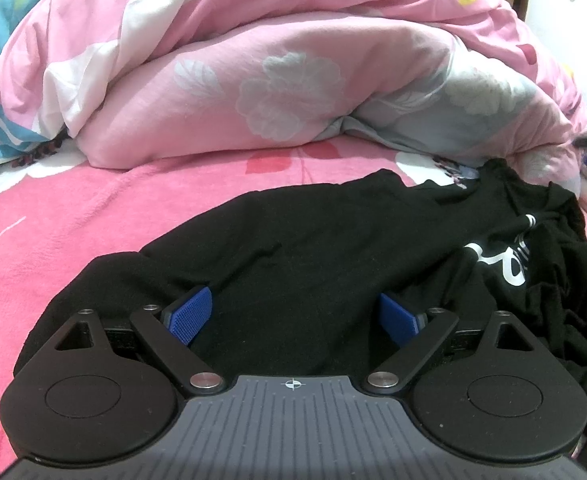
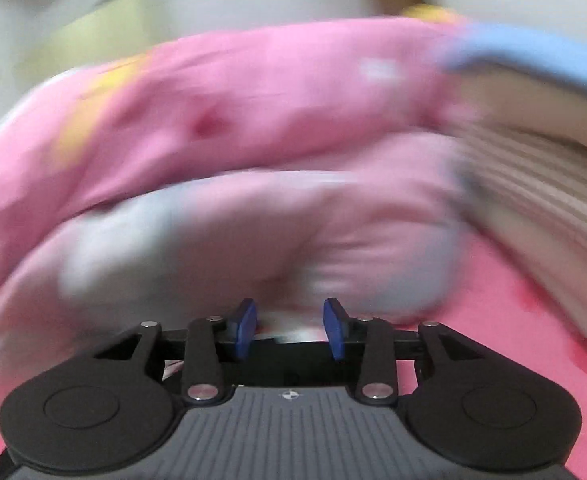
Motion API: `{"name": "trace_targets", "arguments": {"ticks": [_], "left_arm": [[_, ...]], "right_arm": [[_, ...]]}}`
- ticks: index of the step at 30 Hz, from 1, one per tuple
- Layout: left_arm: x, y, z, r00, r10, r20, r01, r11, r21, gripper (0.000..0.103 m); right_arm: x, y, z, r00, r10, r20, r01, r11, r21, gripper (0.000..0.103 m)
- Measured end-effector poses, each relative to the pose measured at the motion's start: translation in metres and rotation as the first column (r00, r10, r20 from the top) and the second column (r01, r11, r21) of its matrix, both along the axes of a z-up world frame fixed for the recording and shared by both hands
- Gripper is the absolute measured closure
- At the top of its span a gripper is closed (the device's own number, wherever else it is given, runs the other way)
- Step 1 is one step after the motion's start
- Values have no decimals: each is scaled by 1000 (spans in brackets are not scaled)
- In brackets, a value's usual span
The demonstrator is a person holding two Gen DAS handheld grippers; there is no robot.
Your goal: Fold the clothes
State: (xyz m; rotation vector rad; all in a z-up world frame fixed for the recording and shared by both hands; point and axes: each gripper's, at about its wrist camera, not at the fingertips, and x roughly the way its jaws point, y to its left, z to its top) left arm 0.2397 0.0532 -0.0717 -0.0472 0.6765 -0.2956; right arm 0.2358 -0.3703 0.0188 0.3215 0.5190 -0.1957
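left wrist view: a black shirt [image 1: 313, 240] lies spread but rumpled on a pink sheet [image 1: 93, 208], filling the centre and right of the frame. white lettering shows at the right, where the cloth bunches into deep folds. a pink quilt [image 1: 253, 80] is heaped across the upper half, just beyond the shirt's far edge. the left gripper [image 1: 295, 314] sits low over the near part of the shirt with its jaws wide; cloth lies between the 2 blue pads [image 1: 191, 312], which do not press on it.

right wrist view: heavily blurred. the right gripper [image 2: 291, 330] points at the quilt [image 2: 253, 140] with its jaws part open, a clear gap between the pads, nothing held. the shirt is not visible in this view.

handling: the shirt looks light, soft and limp, so it will likely sag and drape from any single hold and wrinkle easily. it is neither fragile nor notably slippery. a pinch at an edge, such as a hem corner or shoulder seam, should carry a fold more cleanly than a grab in the middle of the panel. the bunched right side probably needs smoothing before it will fold flat.
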Motion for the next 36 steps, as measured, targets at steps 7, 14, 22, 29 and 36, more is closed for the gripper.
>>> {"name": "trace_targets", "arguments": {"ticks": [7, 14, 22, 29, 36], "left_arm": [[0, 4, 1, 1000, 7, -7, -7, 1000, -18, 12], [1, 5, 1, 1000, 3, -9, -3, 1000, -11, 12], [1, 3, 0, 1000, 5, -7, -5, 1000, 9, 12], [1, 4, 1, 1000, 11, -7, -11, 1000, 9, 12], [3, 10, 2, 999, 48, 3, -48, 999, 17, 12]], "right_arm": [[60, 154, -18, 839, 515, -177, -541, 825, -166, 36], [129, 209, -78, 737, 537, -410, -631, 763, -135, 36], [127, 191, -77, 721, 560, -408, -584, 808, 77, 38], [120, 223, -76, 698, 552, -457, -650, 756, -79, 100], [133, 241, -52, 784, 528, -327, -605, 767, -213, 102]]}}
